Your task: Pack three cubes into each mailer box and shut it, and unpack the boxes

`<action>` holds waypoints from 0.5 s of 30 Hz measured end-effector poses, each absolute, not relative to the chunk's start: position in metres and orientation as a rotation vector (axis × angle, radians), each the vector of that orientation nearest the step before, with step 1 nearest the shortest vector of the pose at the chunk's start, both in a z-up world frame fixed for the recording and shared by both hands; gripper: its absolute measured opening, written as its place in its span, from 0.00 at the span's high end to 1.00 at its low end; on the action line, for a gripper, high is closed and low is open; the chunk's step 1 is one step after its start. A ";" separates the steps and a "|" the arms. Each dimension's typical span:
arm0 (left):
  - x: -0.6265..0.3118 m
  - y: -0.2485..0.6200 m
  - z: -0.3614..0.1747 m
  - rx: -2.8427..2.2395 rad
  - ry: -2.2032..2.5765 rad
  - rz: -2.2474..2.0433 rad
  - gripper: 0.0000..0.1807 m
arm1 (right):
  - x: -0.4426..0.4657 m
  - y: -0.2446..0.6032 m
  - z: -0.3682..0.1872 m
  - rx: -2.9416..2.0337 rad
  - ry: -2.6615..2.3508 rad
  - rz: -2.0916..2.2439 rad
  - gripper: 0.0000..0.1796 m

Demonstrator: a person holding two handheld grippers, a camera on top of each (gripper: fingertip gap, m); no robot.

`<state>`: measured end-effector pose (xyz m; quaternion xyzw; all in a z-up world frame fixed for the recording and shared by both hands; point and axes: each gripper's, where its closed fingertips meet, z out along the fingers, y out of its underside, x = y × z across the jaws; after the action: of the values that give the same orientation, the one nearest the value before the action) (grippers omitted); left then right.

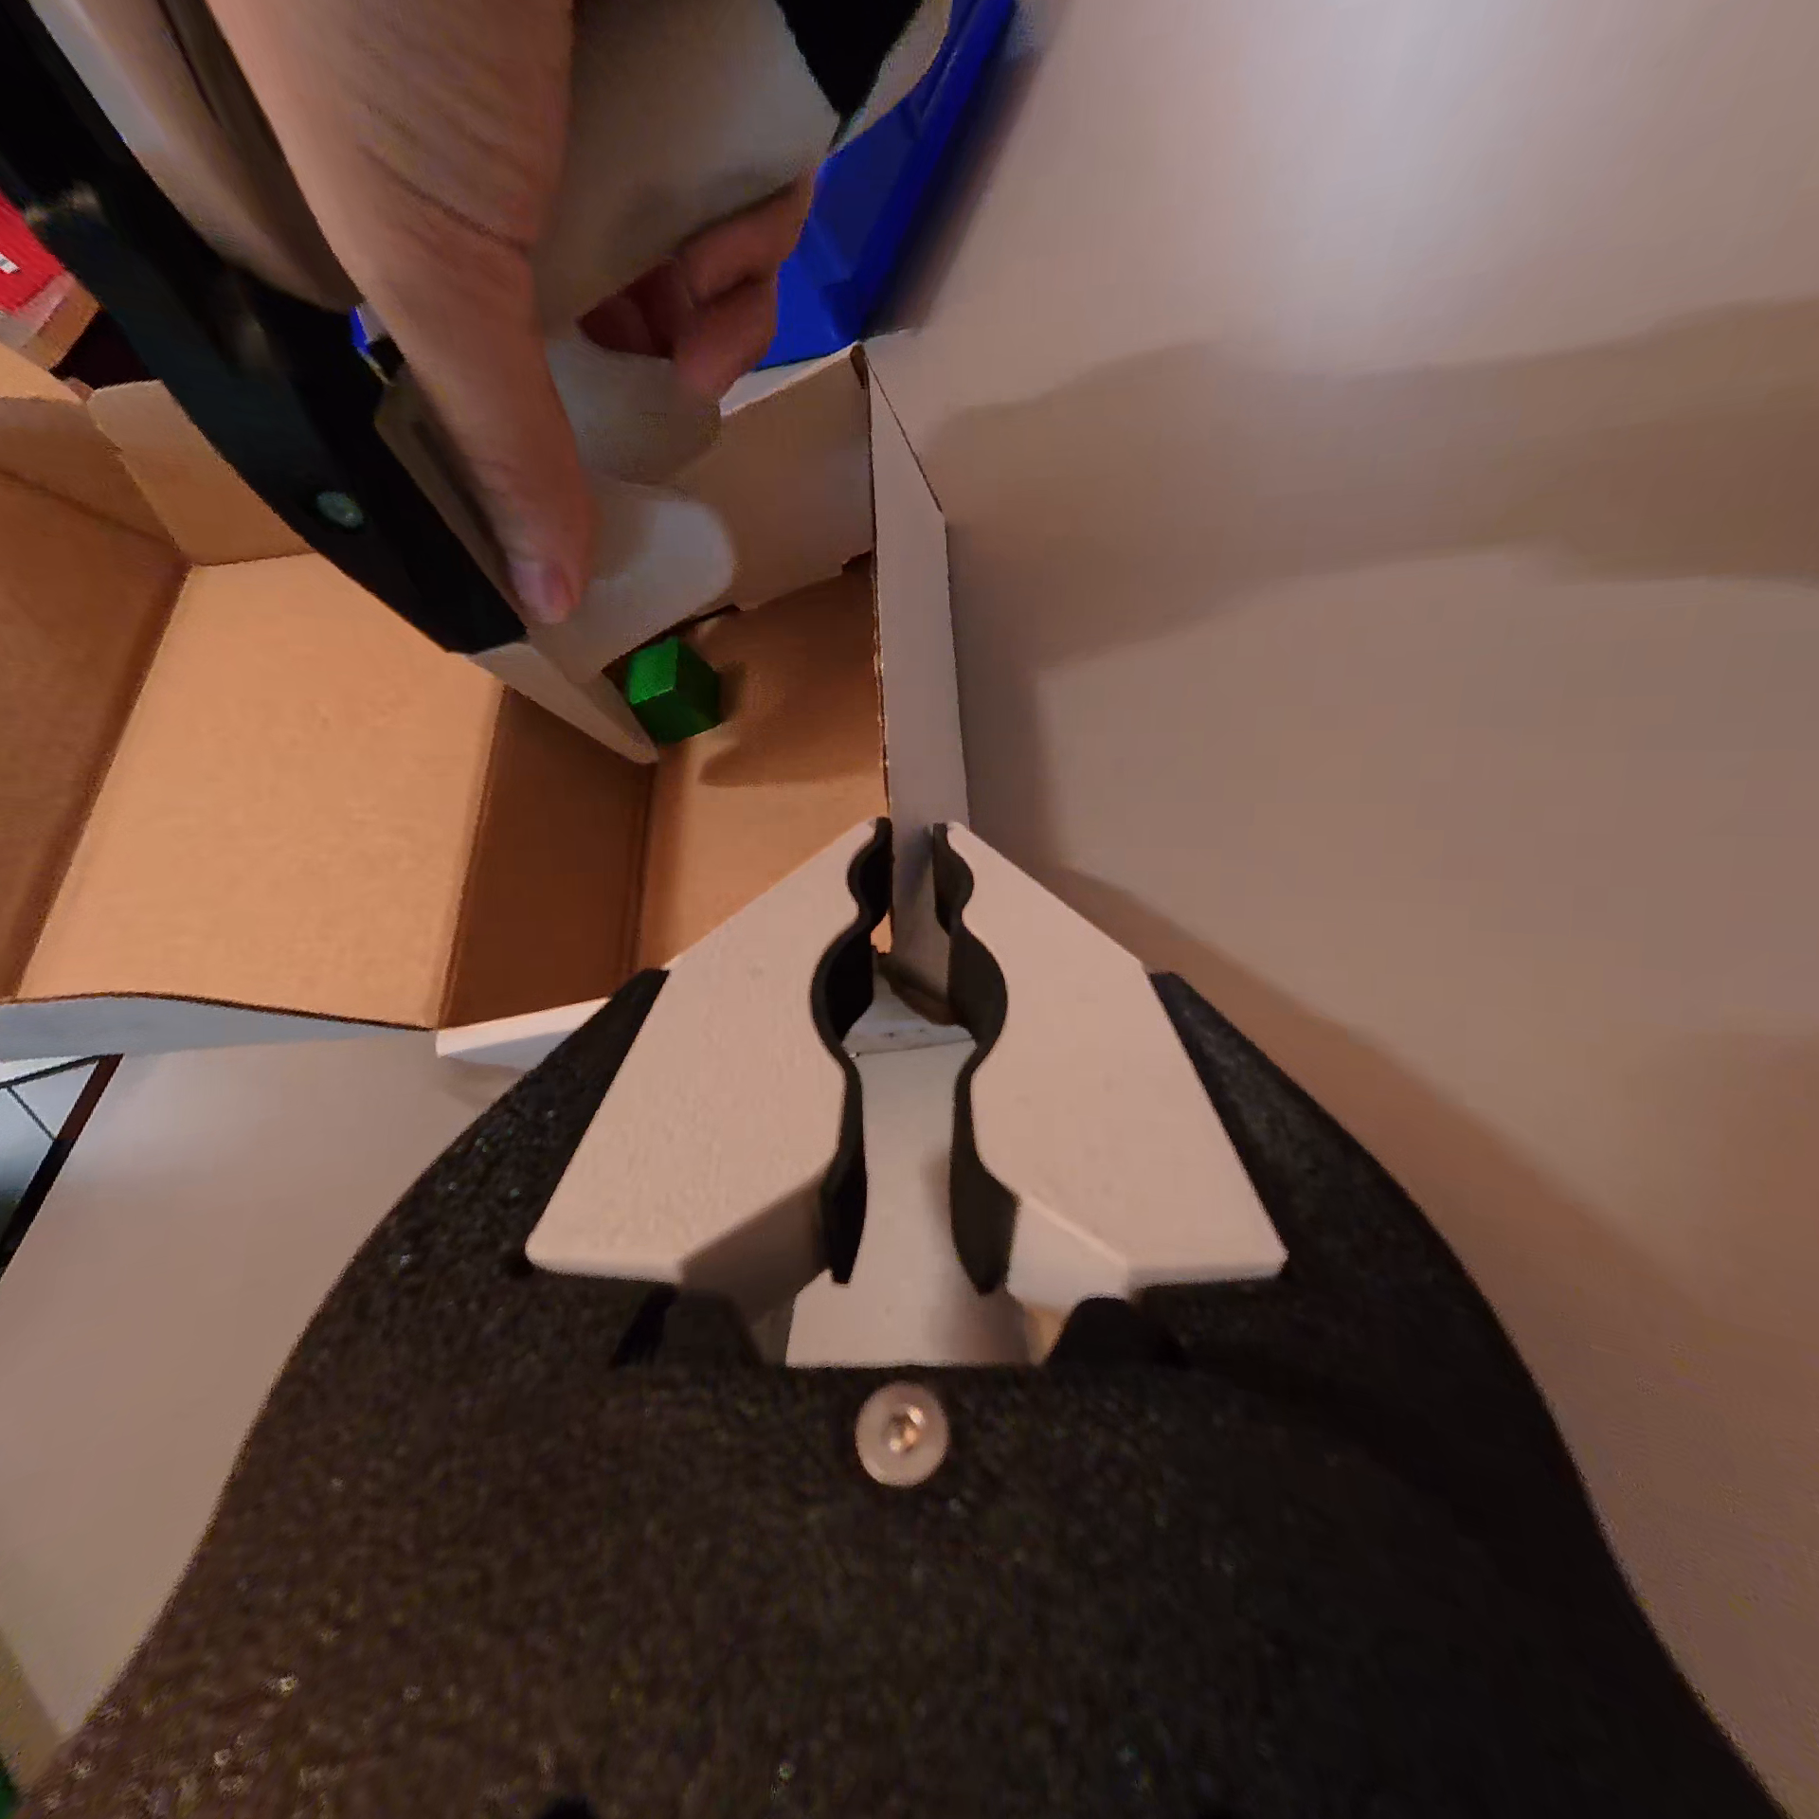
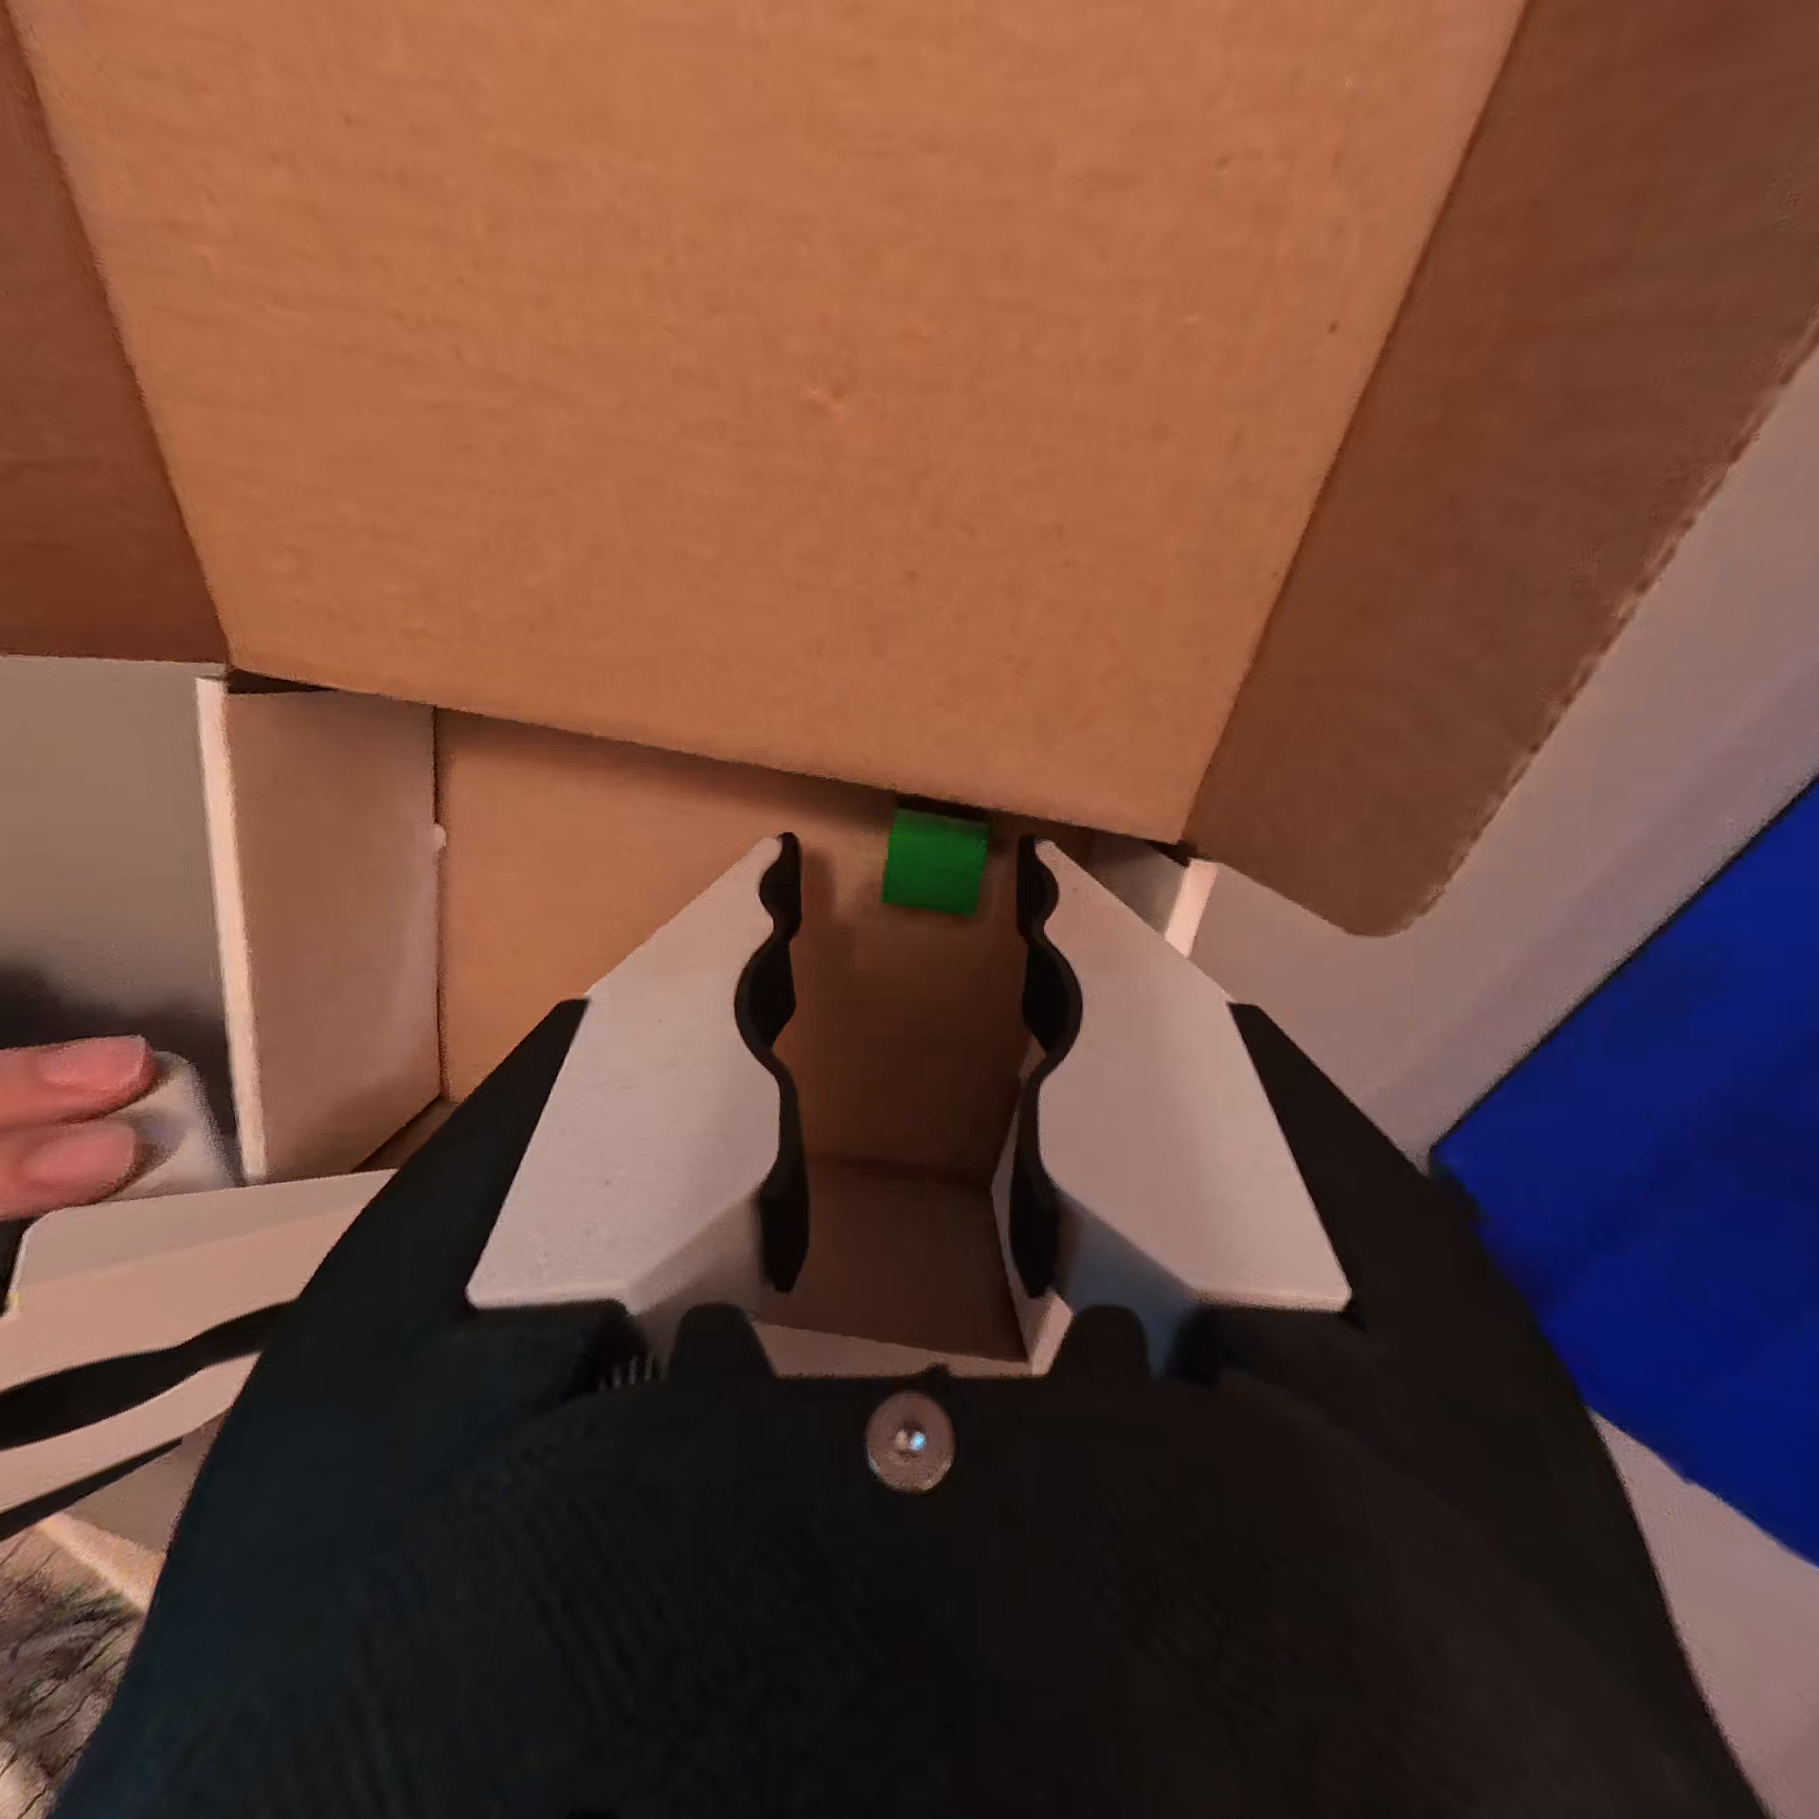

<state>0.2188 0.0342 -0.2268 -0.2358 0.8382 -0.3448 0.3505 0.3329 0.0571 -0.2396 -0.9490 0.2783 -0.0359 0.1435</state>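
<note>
One green cube point(image 1: 672, 701) lies on the brown floor of the open mailer box point(image 1: 295, 768) in the left wrist view. The left gripper point(image 1: 912, 837) is pinched on the box's upright white flap point(image 1: 910, 640). The right gripper point(image 1: 610, 689), held by a hand point(image 1: 463, 256), reaches into the box beside the cube. A blue bin point(image 1: 886, 197) stands behind, on a pale table point(image 1: 197, 1230).

From the right wrist view, the right gripper point(image 2: 906, 856) stands wide apart over the box floor, the cube point(image 2: 933, 868) just beyond its tips, under the raised lid point(image 2: 787, 394). Blue bin point(image 2: 1654, 1181) at right.
</note>
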 end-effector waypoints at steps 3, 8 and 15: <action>0.219 0.034 -0.227 -0.609 2.170 -0.890 0.97 | 0.332 0.067 -0.242 -2.711 0.761 -0.063 0.89; 0.219 0.034 -0.226 -0.613 2.171 -0.895 0.97 | 0.318 0.064 -0.231 -2.710 0.679 0.019 0.89; 0.220 0.034 -0.226 -0.611 2.170 -0.895 0.97 | 0.328 -0.008 -0.121 -2.479 0.580 -0.159 0.89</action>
<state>0.2196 0.0342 -0.2261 -0.2357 0.8380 -0.3456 0.3504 0.3281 -0.0085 -0.1210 -0.9298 0.2174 -0.0595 0.2911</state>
